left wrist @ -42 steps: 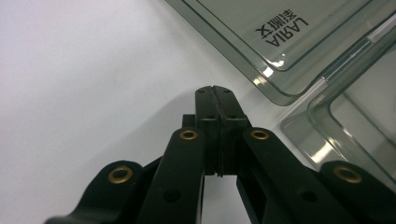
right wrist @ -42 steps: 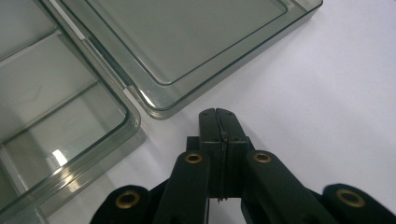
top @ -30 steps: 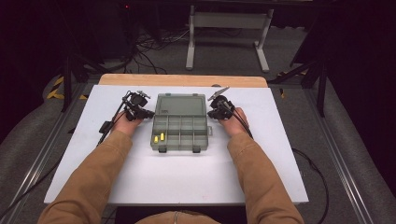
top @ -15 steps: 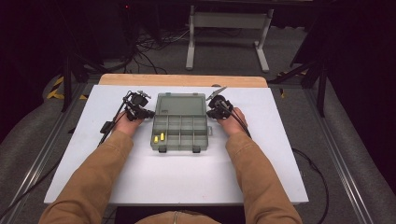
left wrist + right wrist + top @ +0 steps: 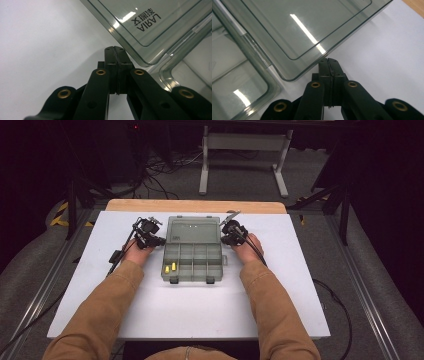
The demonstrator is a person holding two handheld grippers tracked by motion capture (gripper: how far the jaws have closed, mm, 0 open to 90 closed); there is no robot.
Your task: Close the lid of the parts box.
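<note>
One clear grey compartment box (image 5: 193,251) sits mid-table on the white board (image 5: 75,295), lid (image 5: 194,230) flung open and lying flat behind the tray, with the left gripper (image 5: 150,236) and right gripper (image 5: 231,233) clenched empty at either lid edge. Looks light, rigid, slick plastic on a thin hinge, so best taken by the lid's side edges or front rim. Two small yellow pieces (image 5: 170,268) lie in a front-left compartment.

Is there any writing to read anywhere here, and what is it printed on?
"LARIA", seen upside down, on the clear lid of the organizer box, left gripper view.
Two characters beside it on that lid: printed, but I cannot read them surely.
A small dark mark on the lid in the high view: too small to read.
</note>
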